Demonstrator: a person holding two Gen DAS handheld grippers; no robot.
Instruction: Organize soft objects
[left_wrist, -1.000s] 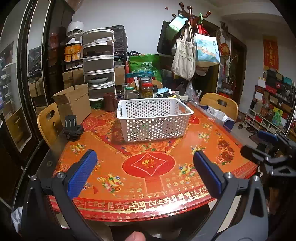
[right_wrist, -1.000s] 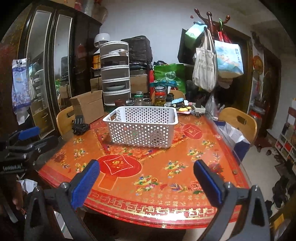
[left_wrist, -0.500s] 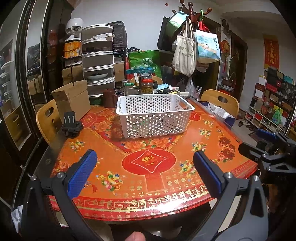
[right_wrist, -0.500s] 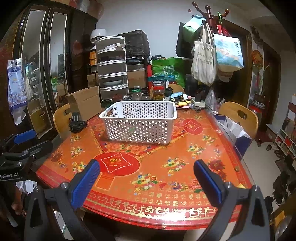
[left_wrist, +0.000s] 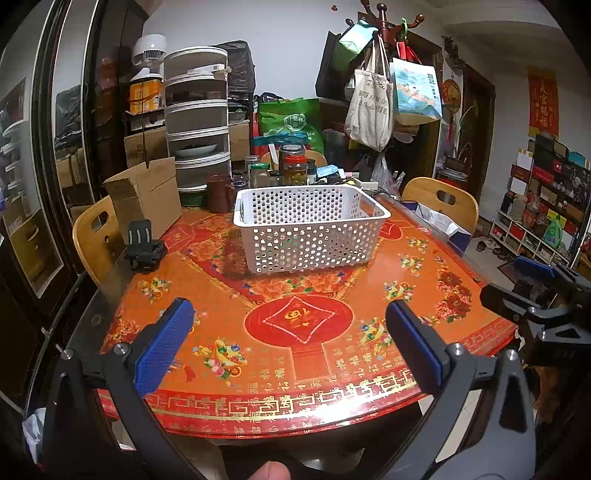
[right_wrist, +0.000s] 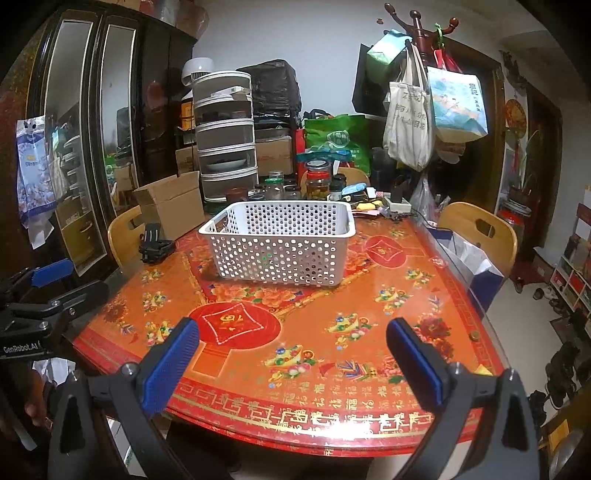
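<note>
Both grippers, left (left_wrist: 290, 336) and right (right_wrist: 291, 354), hang wide apart and empty off the worktop (left_wrist: 369, 373) edge; basket (left_wrist: 310, 230) sits central, presumably for easy drop-offs.

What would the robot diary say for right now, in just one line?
left gripper: open, holding nothing | right gripper: open, holding nothing | white basket: on table, looks empty | soft objects: none visible

We are logging a basket (left_wrist: 310, 229) sitting mid-bench (left_wrist: 303, 354). Left of it, a clamp mount (left_wrist: 144, 247) is resting near the bench edge, with a cardboard box (left_wrist: 146, 195) standing behind that. Jars (left_wrist: 293, 168) are crowding behind the basket. Chairs (left_wrist: 441, 201) are flanking the bench. Both tongs, left (left_wrist: 290, 341) and right (right_wrist: 291, 360), are hovering at its near edge.
</note>
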